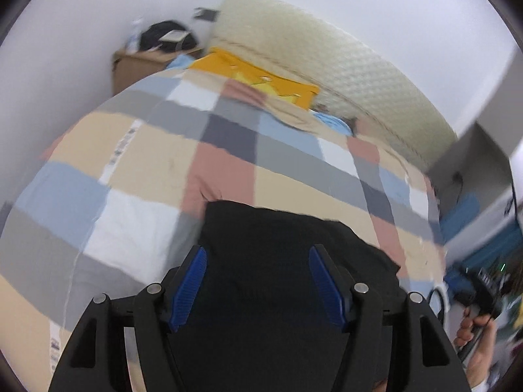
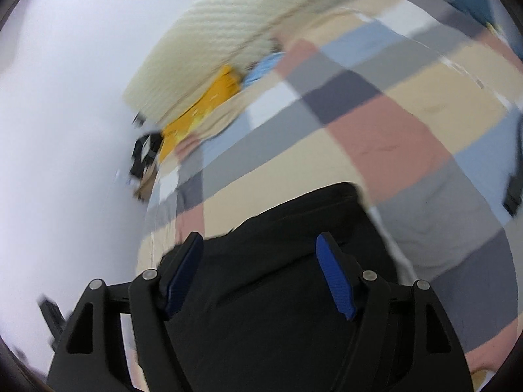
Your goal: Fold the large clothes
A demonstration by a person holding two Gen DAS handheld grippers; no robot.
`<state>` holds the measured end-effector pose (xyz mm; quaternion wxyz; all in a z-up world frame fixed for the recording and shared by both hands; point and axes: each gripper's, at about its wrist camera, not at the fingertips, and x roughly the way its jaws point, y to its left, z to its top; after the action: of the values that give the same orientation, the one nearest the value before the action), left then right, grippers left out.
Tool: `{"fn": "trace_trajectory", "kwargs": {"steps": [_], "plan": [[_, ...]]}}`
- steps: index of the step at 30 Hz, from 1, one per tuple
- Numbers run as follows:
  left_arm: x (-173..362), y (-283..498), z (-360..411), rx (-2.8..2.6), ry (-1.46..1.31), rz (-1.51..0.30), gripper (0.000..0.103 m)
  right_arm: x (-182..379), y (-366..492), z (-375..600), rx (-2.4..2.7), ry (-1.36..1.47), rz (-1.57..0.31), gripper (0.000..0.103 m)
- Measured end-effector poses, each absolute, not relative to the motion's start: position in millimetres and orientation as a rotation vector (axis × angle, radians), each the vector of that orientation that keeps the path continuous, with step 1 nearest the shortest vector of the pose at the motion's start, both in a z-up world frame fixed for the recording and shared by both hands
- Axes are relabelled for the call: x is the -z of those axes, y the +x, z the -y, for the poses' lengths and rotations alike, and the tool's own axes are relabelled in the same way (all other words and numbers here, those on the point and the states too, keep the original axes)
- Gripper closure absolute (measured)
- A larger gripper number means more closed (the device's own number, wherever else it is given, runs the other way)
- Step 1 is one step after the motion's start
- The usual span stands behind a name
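I am holding both grippers, left (image 1: 257, 289) and right (image 2: 260, 276), spread above the black garment (image 1: 287, 261), its near edge hidden; the bed (image 1: 137, 150) is blurring.

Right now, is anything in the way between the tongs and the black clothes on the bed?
Nothing visible is. The black garment lies on the checked bed cover, right below the open left tongs and the open right tongs, with only air between.
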<state>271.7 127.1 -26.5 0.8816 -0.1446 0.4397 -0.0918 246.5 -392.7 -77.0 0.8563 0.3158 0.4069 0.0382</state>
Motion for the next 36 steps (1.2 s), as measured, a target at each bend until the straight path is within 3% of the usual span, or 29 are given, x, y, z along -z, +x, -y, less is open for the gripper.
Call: {"fn": "trace_trajectory", "kwargs": {"steps": [8, 13, 19, 36], "plan": [[66, 283, -20, 0.237, -0.097, -0.891, 0.038, 118, 261, 271, -0.181, 0.321, -0.844, 0.031], [113, 300, 14, 0.217, 0.008, -0.944, 0.038, 159, 274, 251, -0.142, 0.233, -0.856, 0.031], [132, 307, 16, 0.199, 0.012, -0.894, 0.038, 166, 288, 243, -0.138, 0.178, -0.798, 0.031], [171, 347, 11, 0.168, -0.030, -0.930, 0.035, 212, 339, 231, -0.152, 0.194, -0.906, 0.030]]}}
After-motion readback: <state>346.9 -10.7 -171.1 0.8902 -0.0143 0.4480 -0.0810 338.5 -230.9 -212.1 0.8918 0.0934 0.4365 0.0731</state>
